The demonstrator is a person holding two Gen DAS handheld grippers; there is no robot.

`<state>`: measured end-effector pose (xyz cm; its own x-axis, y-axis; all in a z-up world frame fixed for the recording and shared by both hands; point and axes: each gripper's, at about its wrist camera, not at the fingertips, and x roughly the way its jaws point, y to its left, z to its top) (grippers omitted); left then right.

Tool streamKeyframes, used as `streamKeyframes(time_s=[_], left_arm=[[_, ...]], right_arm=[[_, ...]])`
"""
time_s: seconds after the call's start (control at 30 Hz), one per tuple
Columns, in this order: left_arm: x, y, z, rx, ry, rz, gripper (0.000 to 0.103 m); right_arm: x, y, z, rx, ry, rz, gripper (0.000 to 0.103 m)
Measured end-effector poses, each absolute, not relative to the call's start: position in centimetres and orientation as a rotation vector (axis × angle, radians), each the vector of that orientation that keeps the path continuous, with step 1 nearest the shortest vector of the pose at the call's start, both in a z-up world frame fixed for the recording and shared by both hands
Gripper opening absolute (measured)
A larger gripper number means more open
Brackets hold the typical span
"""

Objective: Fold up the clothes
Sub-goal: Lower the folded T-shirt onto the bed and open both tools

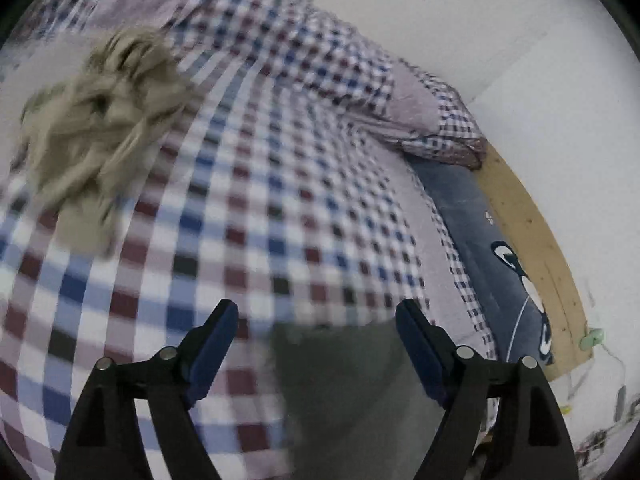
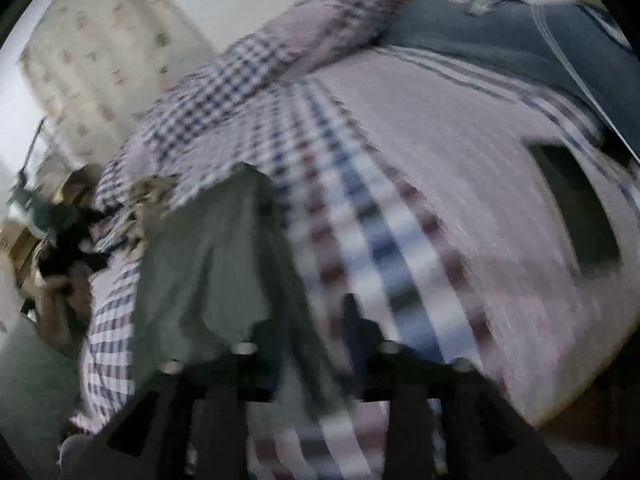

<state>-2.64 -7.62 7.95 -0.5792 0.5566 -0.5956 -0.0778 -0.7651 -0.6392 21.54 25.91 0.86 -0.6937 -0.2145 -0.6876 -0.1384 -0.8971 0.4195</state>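
Left claw [image 1: 316, 320] gapes over grey garment [image 1: 344, 380]; no readable writing.

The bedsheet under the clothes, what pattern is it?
The bedsheet is a blue, maroon and white check, clearest in the left wrist view.

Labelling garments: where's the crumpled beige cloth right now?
In the left wrist view the crumpled beige cloth lies upper left on the checked bedspread, far ahead and left of the open left gripper.

checked bedsheet [image 1: 256, 184], beige garment [image 1: 100, 128], grey garment [image 2: 216, 248].
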Motion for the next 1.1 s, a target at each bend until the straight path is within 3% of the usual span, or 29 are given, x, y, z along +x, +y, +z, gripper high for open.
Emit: streamKeyframes(time_s=[0.17, 0.3, 0.4, 0.43, 0.57, 0.6, 0.63, 0.67, 0.97, 1.1], left_arm=[[-2.4, -7.7, 4.1, -1.182, -0.915, 2.254, 0.084], [-3.4, -6.2, 3.7, -1.175, -0.895, 2.209, 0.081], [-4.1, -5.0, 3.3, -1.205, -0.846, 2.225, 0.062], [-4.4, -4.6, 3.1, -1.230, -0.830, 2.232, 0.049], [-5.1, -4.1, 2.2, -1.260, -0.829, 2.251, 0.019], [-5.1, -4.2, 2.1, -1.249, -0.835, 2.254, 0.016], [-4.9, -4.3, 2.2, -1.222, -0.837, 2.269, 0.012], [-4.6, -4.5, 2.4, -1.197, -0.844, 2.291, 0.010], [-4.5, -4.8, 1.2, -1.109, -0.936, 2.429, 0.008], [-5.0, -5.3, 0.3, -1.136, -1.018, 2.392, 0.016]], right_arm=[[12.1, 23.5, 2.6, 1.159, -0.565, -2.625, 0.046], [4.8, 21.7, 2.2, 1.174, -0.434, -2.596, 0.046], [1.1, 21.4, 0.4, 1.227, -0.440, -2.568, 0.046], [0.2, 21.1, -0.2, 1.241, -0.452, -2.549, 0.046], [-1.7, 19.6, -2.3, 1.314, -0.361, -2.525, 0.044], [-2.2, 19.4, -2.6, 1.326, -0.338, -2.530, 0.038], [-2.6, 19.2, -2.9, 1.338, -0.315, -2.535, 0.012], [-2.8, 19.3, -3.0, 1.342, -0.298, -2.547, 0.000], [-1.7, 23.2, -1.6, 1.364, -0.247, -2.756, 0.000], [-1.2, 25.1, -1.7, 1.317, -0.426, -2.667, 0.005]])
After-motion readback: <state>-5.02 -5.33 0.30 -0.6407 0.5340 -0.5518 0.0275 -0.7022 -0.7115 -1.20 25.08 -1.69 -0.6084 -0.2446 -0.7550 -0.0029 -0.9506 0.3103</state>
